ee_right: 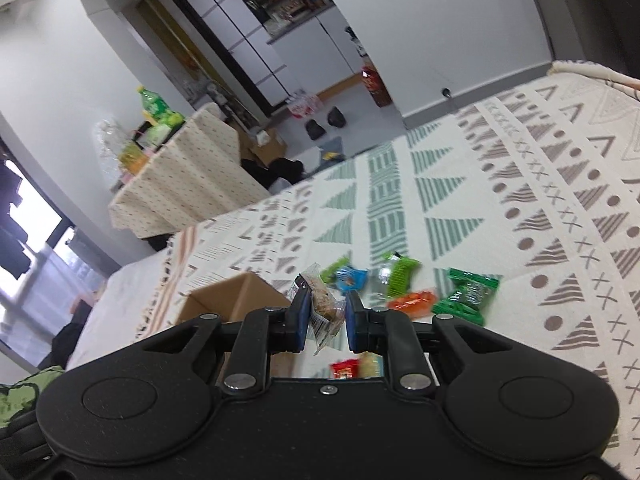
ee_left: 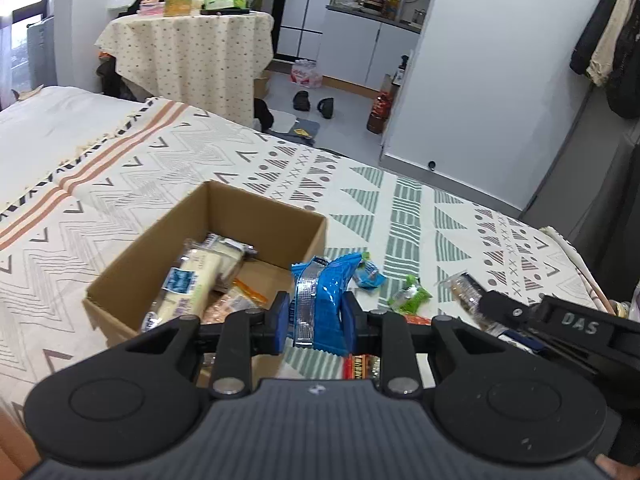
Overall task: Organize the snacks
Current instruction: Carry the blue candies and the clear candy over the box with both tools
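Left gripper (ee_left: 315, 316): its blue pads are pinching a blue snack packet (ee_left: 320, 300) between them, jaws narrowed onto the wrapper, the packet standing upright just past the near corner of the box.
Right gripper (ee_right: 327, 322): its jaws are closing in on a clear-wrapped brown snack (ee_right: 322, 308), which is hanging tilted between the pads above the bedspread.
Cardboard box (ee_left: 160, 248): it is sitting open on the patterned bedspread (ee_left: 400, 208), already holding a long pale packet (ee_left: 196, 280) and other wrapped snacks.
Loose snacks: a dark green packet (ee_right: 466, 294), an orange one (ee_right: 412, 302) and a light green one (ee_right: 400, 272) are lying close together on the bedspread, right of the box.
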A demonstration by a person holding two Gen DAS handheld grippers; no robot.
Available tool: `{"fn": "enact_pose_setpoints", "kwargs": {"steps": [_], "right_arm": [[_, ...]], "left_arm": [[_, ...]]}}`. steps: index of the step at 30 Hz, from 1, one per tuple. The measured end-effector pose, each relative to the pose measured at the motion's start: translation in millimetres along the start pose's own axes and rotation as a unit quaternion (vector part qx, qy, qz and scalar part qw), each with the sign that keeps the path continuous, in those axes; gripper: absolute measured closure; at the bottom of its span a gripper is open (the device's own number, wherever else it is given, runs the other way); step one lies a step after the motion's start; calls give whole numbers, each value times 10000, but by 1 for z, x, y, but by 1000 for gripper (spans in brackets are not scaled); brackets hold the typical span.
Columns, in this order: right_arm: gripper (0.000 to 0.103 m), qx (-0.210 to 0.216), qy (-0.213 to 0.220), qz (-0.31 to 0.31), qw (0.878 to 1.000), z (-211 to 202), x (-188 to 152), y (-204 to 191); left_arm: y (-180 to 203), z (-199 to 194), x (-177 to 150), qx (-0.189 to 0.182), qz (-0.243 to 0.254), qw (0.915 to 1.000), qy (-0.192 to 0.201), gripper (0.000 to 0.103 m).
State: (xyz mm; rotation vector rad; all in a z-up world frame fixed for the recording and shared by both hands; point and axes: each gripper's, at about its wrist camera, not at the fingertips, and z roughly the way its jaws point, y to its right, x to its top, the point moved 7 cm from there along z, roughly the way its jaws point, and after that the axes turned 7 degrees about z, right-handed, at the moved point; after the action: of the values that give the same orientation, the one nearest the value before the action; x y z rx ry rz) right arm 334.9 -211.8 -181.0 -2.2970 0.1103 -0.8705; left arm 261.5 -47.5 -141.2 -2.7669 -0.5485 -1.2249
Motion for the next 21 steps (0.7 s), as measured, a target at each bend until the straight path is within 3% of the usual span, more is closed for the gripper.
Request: {"fn": "enact_pose_setpoints", "kwargs": {"steps": [21], "right_arm": [[85,498,50,-394,9980,-5,-17,-56]], "left_arm": [[-53,-13,6,322,-257,9991,84,77]]}}
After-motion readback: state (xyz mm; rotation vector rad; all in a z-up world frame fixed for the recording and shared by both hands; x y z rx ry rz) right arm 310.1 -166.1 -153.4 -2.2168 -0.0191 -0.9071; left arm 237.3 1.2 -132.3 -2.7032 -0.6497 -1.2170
